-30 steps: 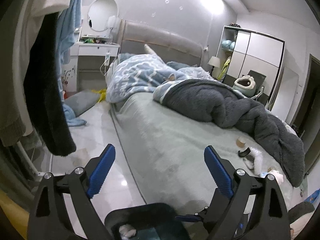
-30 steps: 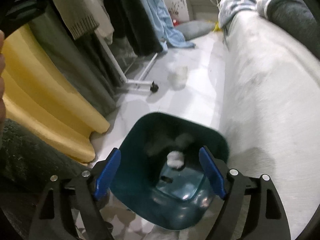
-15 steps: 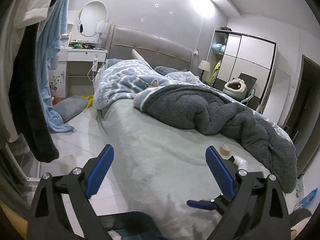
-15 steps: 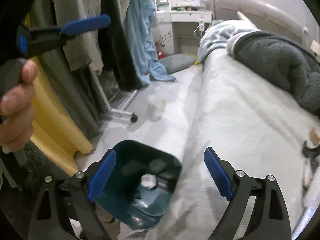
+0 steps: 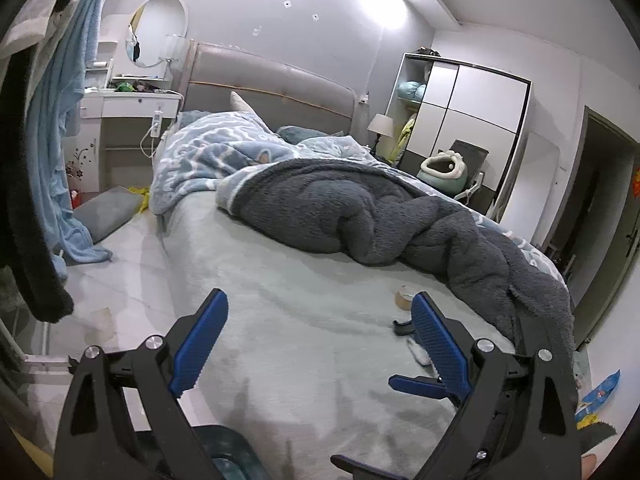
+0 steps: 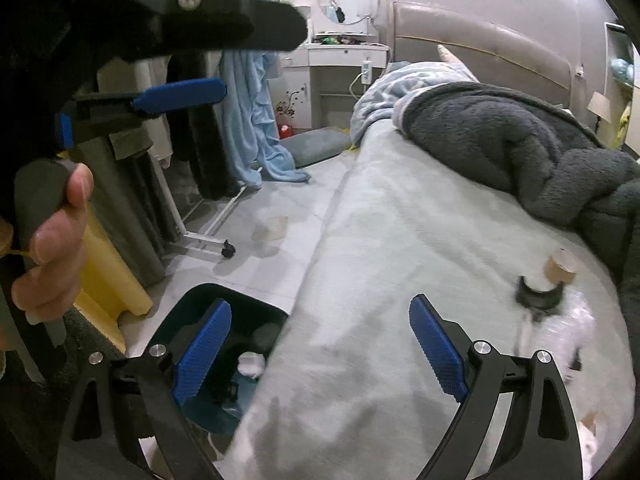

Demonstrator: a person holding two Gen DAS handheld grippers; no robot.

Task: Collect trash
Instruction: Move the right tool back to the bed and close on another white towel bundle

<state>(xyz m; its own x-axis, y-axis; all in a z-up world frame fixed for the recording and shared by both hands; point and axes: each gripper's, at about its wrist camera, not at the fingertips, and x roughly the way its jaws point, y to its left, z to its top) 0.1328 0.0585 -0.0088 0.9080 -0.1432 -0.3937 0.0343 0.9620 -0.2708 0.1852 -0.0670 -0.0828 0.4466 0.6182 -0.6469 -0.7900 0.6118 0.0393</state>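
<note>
One bed (image 5: pixel 320 340), one dark bin (image 6: pixel 240 320) holding one white wad (image 6: pixel 251 362), two tape rolls (image 6: pixel 560 268), one round mirror (image 5: pixel 160 30).

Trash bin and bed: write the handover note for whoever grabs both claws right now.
Left claw: open, empty, facing along the bed.
Right claw: open and empty, its jaws have just been opening; it points at the bed edge beside the trash bin.
Done: a white wad lies in the bin on the floor.
Left: on the sheet near the grey blanket lie a brown tape roll, a black ring and white scraps. A pale scrap is on the floor.
</note>
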